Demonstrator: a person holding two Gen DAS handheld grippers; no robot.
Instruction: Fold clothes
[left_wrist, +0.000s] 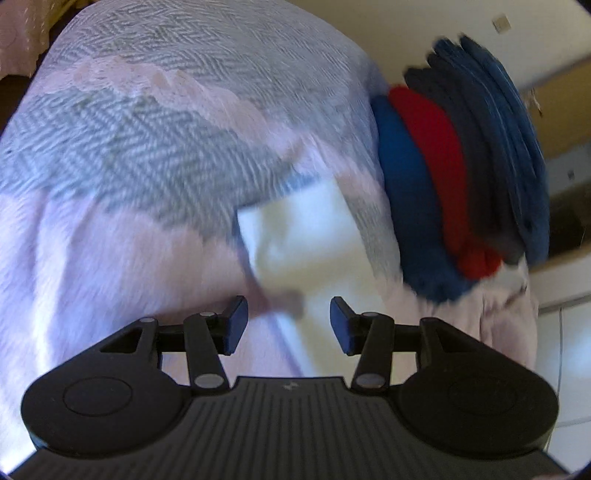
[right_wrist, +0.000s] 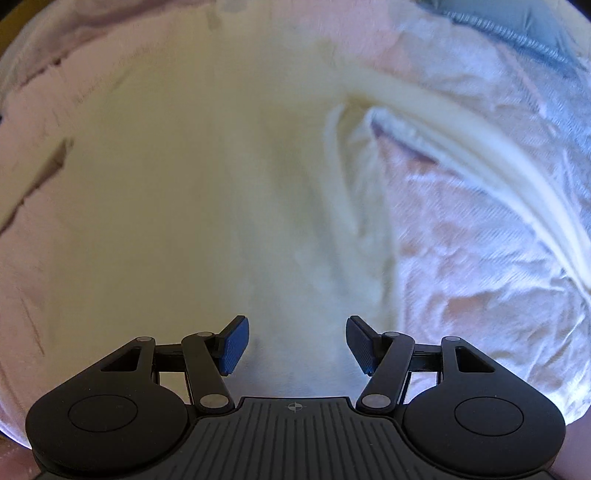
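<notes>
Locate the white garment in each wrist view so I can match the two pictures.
Left wrist: the white garment lies low and centre-right, just ahead of the open left gripper, left of the stack of folded clothes.
Right wrist: the white garment fills most of the picture, ahead of the open right gripper.
Shared landmark: the pinkish bedcover beneath it.

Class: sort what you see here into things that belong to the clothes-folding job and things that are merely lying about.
Belongs to the job:
- cream garment
- stack of folded clothes
- left gripper, open
- right gripper, open

Lying about:
- grey herringbone blanket
- pink bedsheet
</notes>
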